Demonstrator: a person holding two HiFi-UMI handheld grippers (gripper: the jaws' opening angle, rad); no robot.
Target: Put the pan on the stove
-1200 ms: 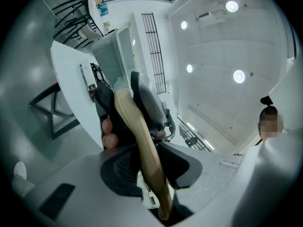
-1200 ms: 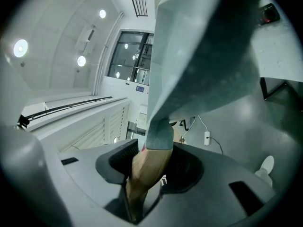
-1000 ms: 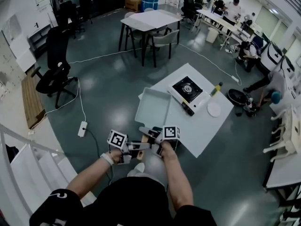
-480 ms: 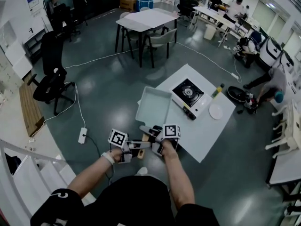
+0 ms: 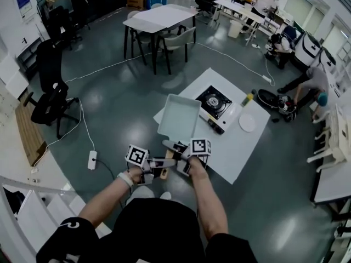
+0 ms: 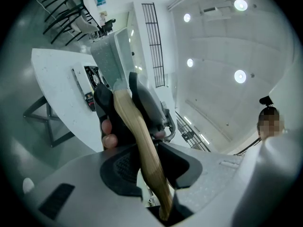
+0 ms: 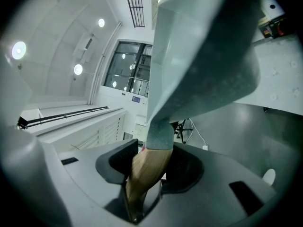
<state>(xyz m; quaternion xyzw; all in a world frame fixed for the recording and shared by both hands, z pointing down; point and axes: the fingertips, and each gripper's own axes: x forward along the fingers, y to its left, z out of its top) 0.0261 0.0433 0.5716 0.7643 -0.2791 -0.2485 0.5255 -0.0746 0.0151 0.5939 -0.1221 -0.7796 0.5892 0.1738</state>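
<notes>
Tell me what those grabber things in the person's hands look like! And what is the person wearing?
The left gripper and the right gripper are both smooth light grey shells with black textured pads inside. Each carries a white cube printed with black square markers. The person wears a black short-sleeved top and a white band on the left wrist.
</notes>
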